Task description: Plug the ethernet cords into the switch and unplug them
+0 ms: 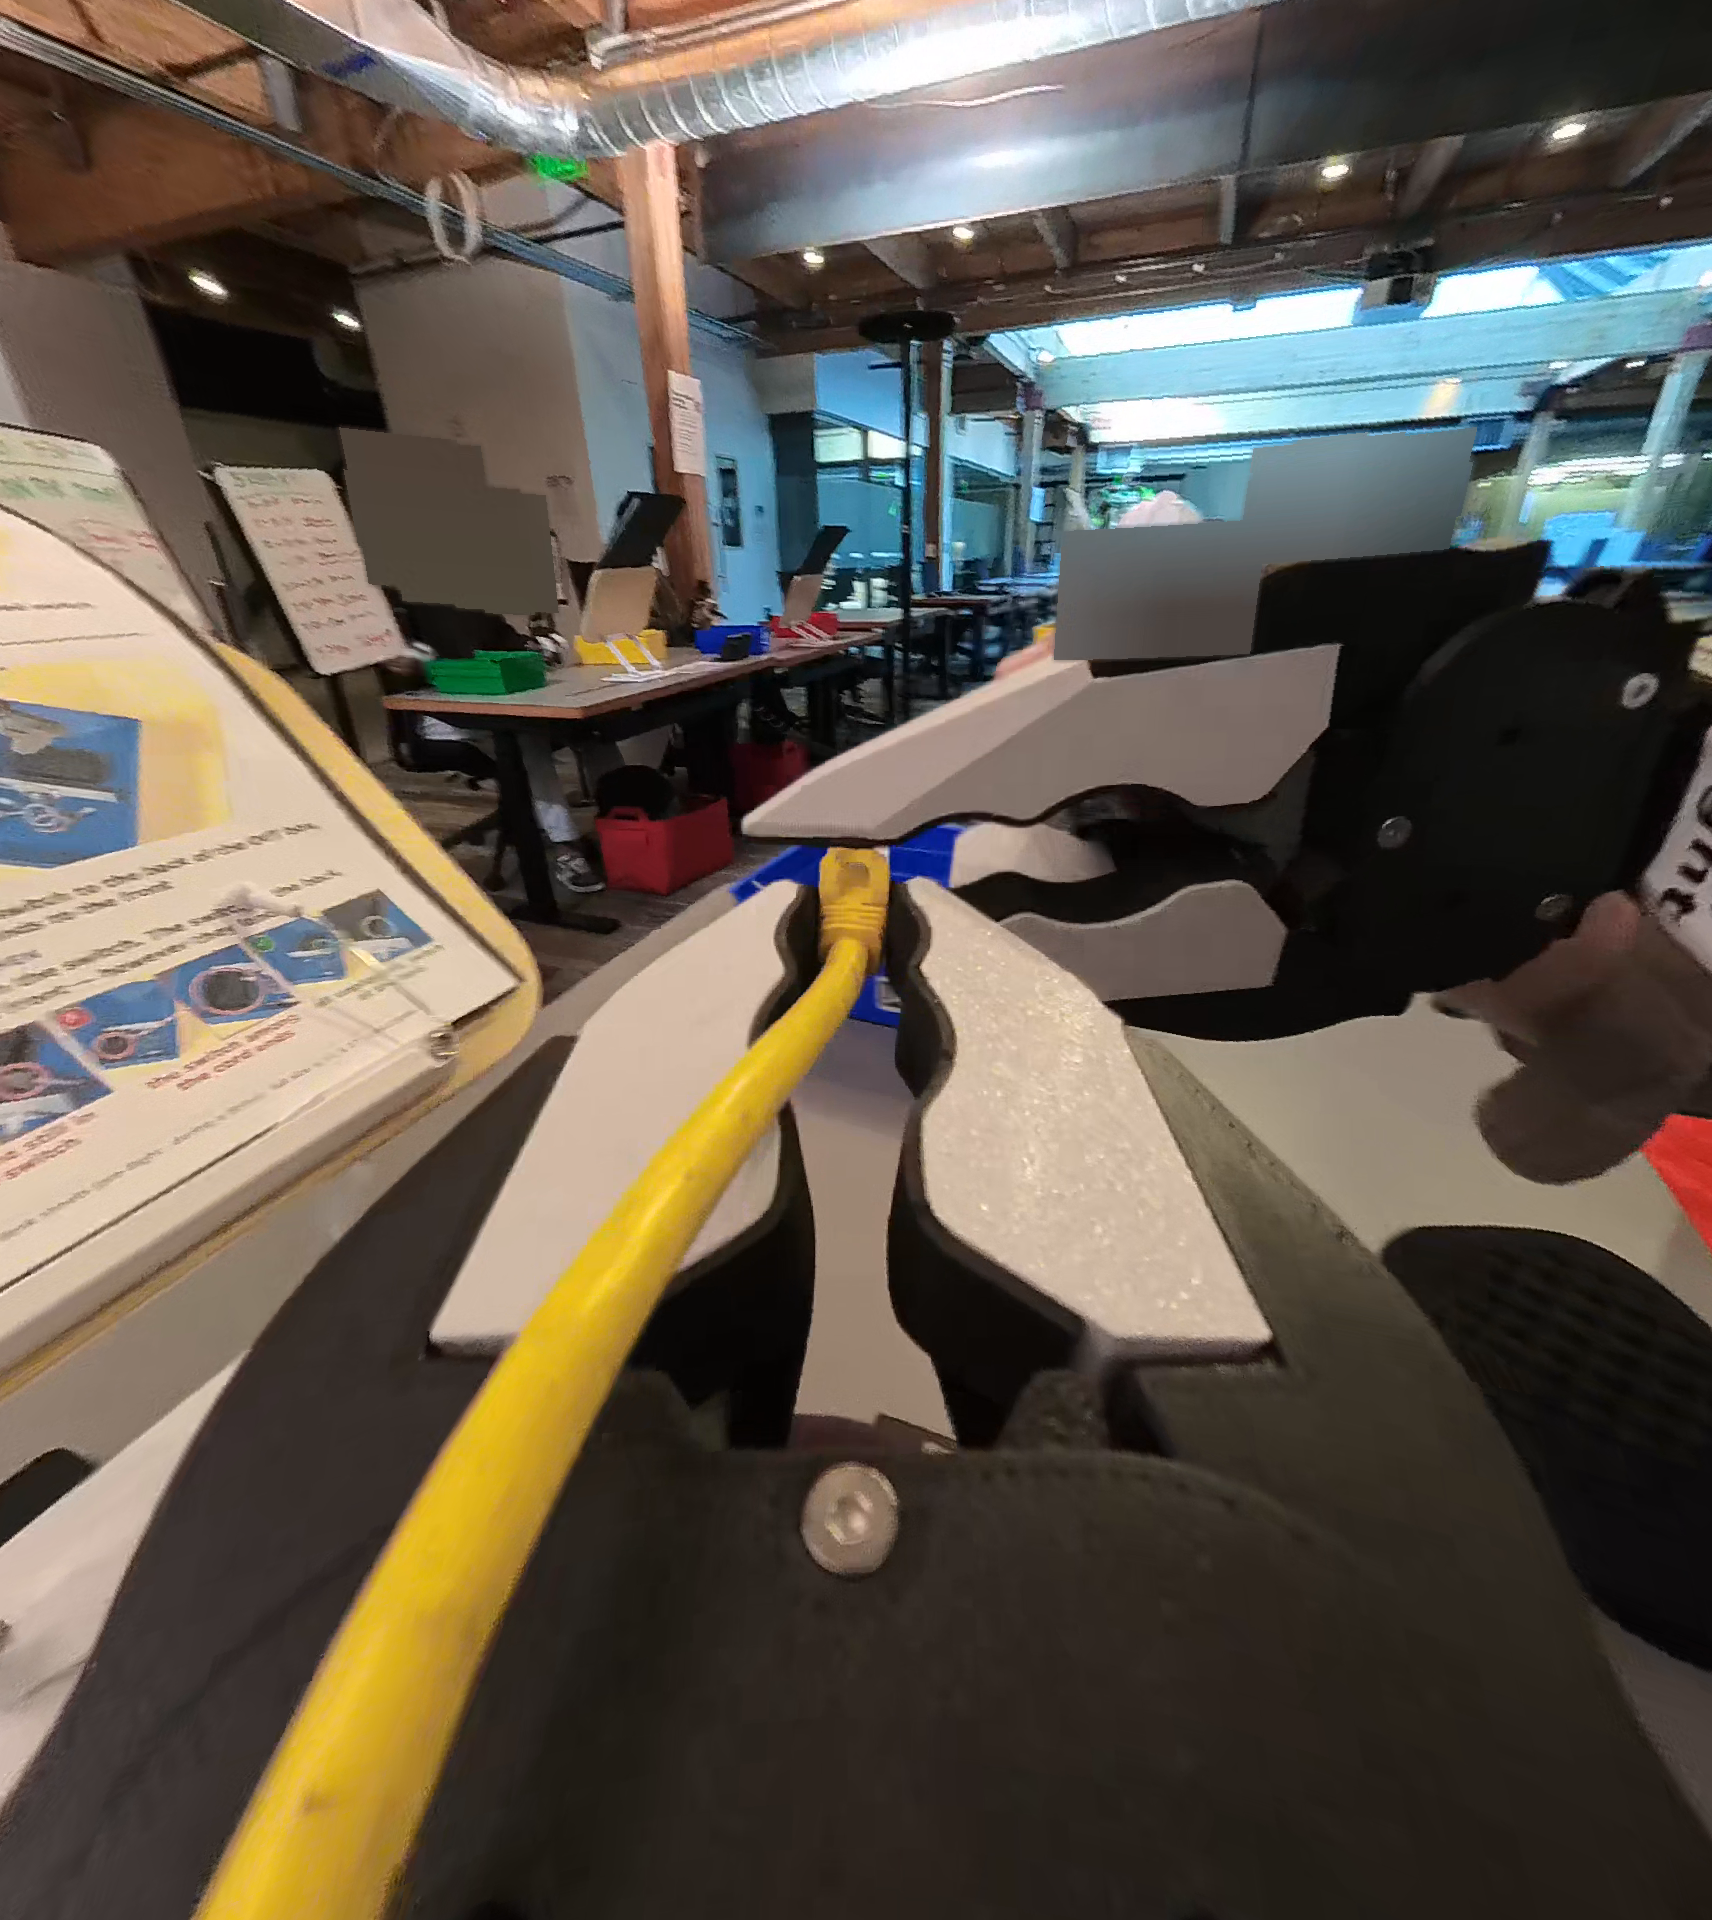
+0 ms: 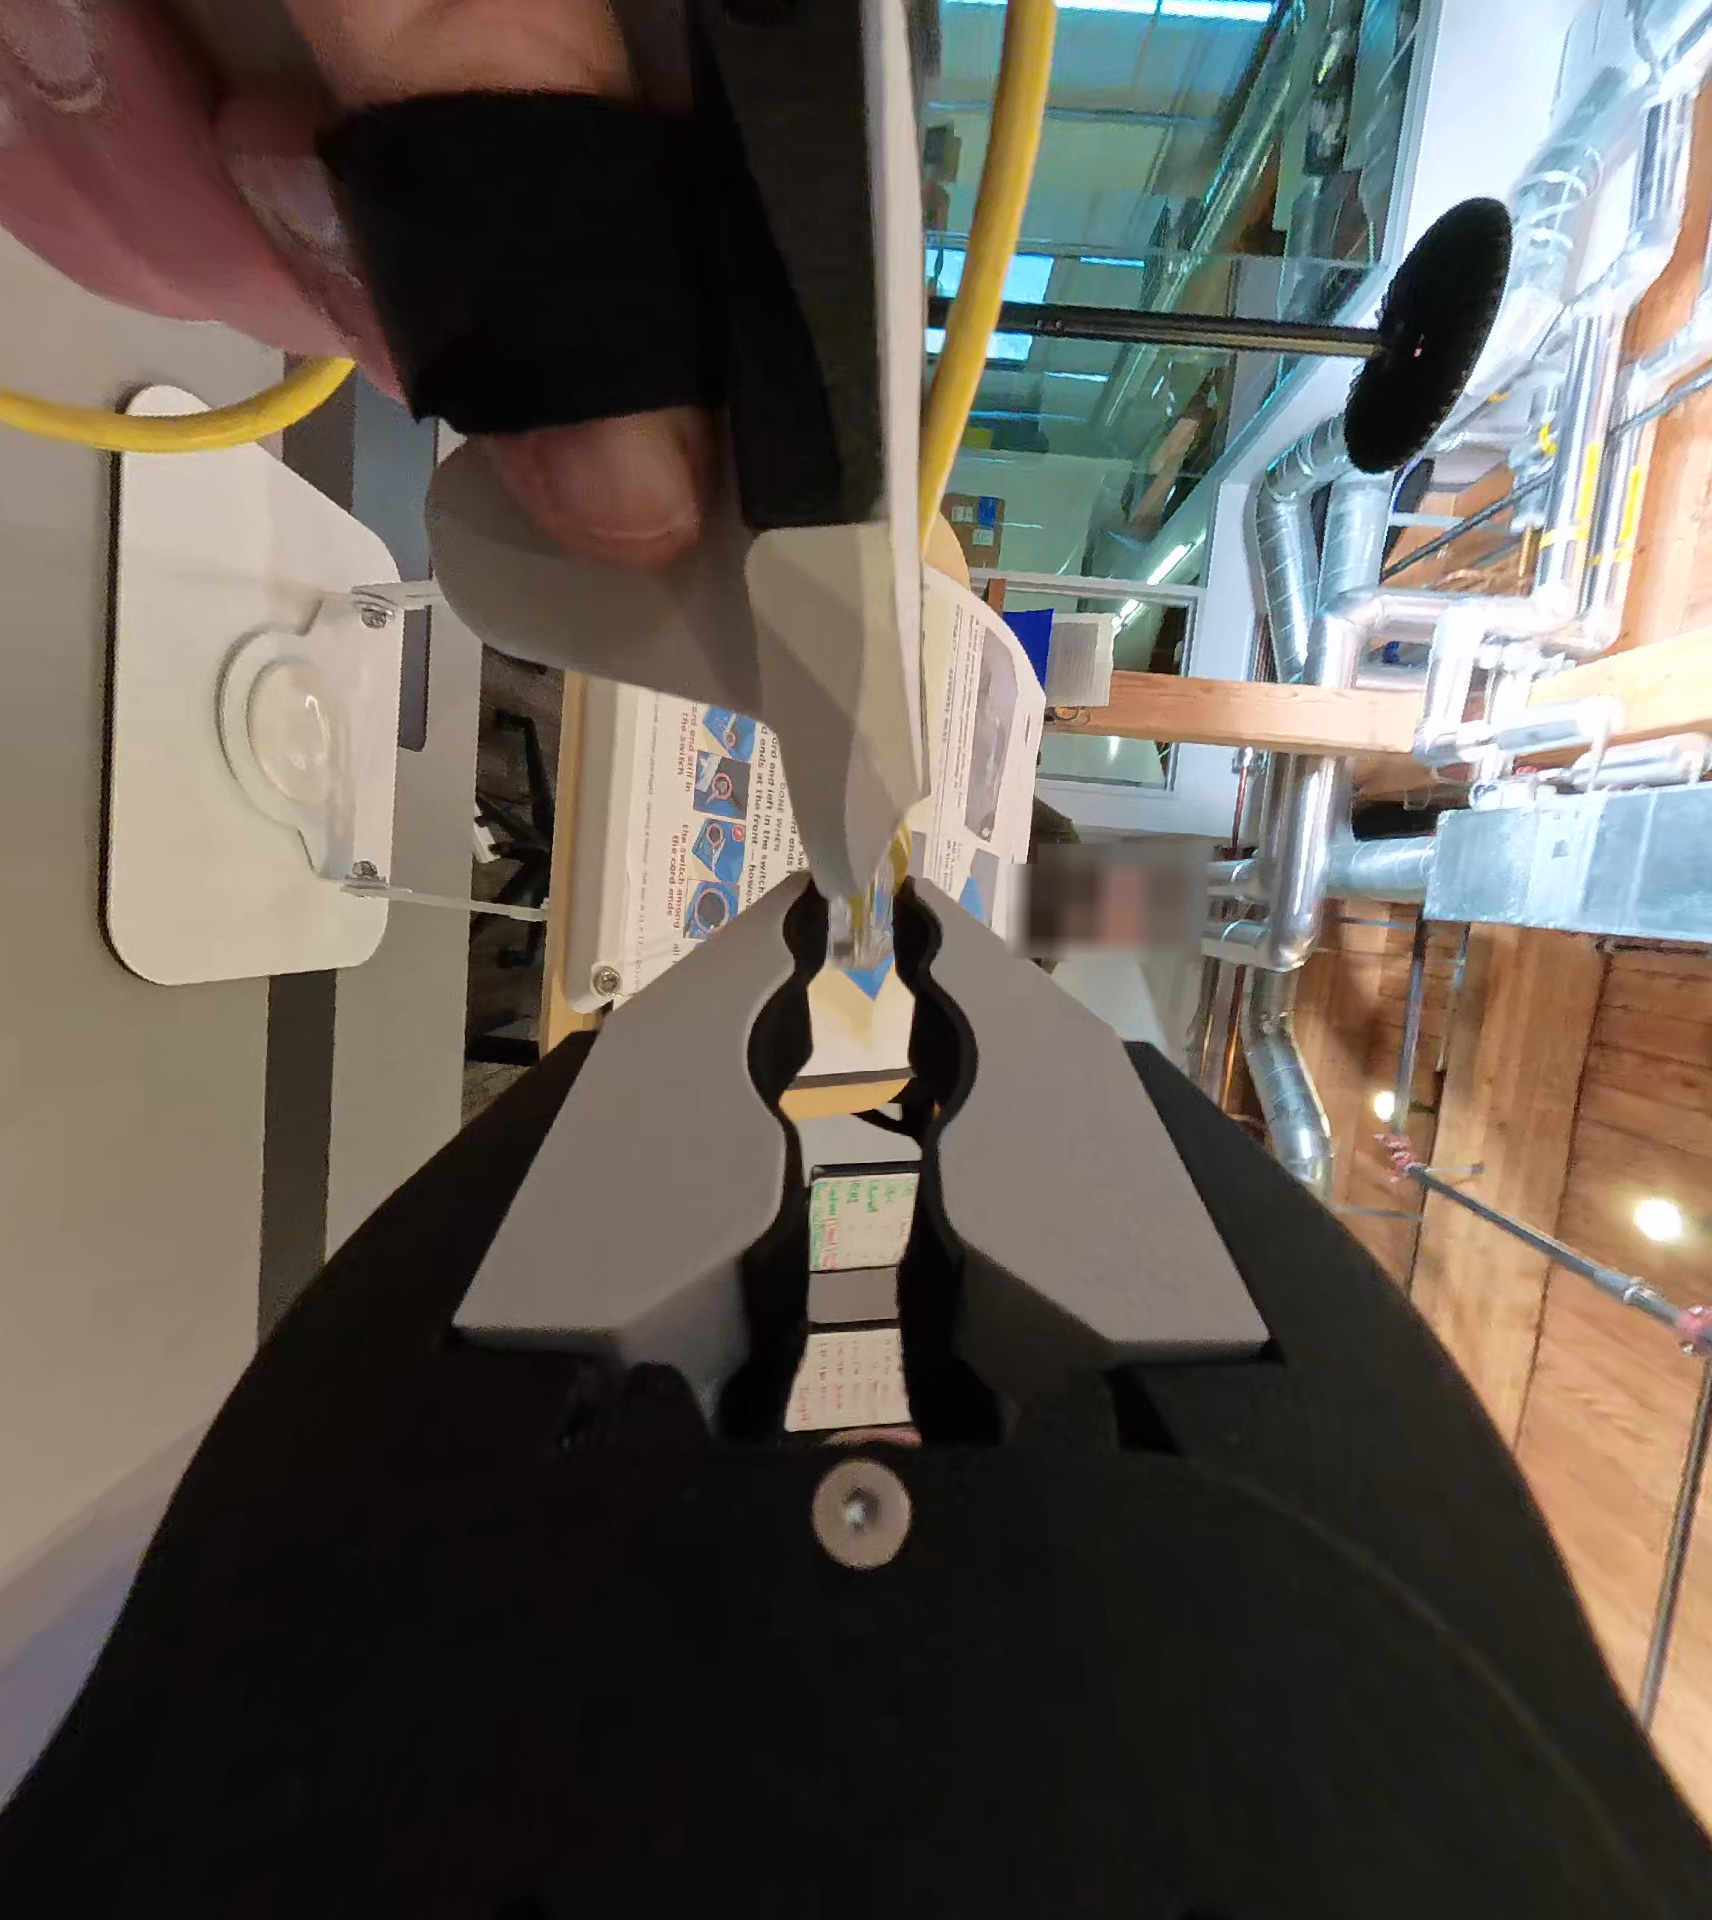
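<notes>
In the left wrist view, the left gripper is clamped on the yellow ethernet cord just behind its plug, so the plug points forward. In the right wrist view, the right gripper closes on the clear plug tip, probably to steady it; the switch cannot be identified.

Each hand-held gripper, left and right, has a black body, light grey wavy-edged fingers and a silver screw. A black strap wraps one finger.
</notes>
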`<state>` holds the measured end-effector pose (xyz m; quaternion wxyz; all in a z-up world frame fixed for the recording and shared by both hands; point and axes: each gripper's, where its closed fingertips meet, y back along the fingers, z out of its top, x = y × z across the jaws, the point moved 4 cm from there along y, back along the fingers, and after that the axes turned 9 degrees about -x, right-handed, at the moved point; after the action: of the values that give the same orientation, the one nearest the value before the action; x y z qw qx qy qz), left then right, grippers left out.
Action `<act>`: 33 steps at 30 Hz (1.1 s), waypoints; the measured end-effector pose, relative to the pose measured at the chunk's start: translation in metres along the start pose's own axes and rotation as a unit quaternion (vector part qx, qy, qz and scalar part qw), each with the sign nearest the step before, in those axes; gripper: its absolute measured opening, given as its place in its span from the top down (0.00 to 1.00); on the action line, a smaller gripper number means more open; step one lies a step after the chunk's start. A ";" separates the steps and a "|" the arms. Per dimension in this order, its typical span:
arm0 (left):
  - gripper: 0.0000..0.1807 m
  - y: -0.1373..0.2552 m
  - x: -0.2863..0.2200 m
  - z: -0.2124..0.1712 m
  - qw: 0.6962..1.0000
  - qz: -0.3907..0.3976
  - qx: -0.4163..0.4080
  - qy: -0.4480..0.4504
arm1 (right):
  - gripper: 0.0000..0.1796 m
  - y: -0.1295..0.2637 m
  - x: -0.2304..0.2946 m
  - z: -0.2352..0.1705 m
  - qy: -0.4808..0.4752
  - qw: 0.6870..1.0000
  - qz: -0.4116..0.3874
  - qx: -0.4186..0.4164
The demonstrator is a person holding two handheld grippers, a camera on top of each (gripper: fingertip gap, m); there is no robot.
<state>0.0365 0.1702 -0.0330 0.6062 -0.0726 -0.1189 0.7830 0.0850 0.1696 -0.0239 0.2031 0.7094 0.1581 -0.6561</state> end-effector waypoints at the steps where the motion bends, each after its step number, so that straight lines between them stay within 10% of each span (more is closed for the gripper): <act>1: 0.93 0.002 0.004 0.001 0.999 0.025 -0.006 -0.019 | 0.89 -0.001 -0.001 -0.003 -0.012 1.000 -0.005 0.005; 15: 0.93 0.020 0.038 -0.002 0.930 0.212 0.005 -0.301 | 0.80 0.021 0.029 -0.038 -0.278 0.958 0.009 0.064; 26: 0.93 0.023 0.053 -0.014 0.943 0.193 0.018 -0.271 | 0.33 0.049 0.139 -0.023 -0.504 0.814 0.288 -0.011; 33: 0.93 0.022 0.052 -0.015 0.946 0.184 0.017 -0.266 | 0.41 0.031 0.210 -0.009 -0.477 0.765 0.432 -0.026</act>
<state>0.0070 0.2164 -0.0517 0.3992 0.1276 -0.2472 0.8736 0.1272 0.1382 -0.2296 0.5325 0.2929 -0.2656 -0.7484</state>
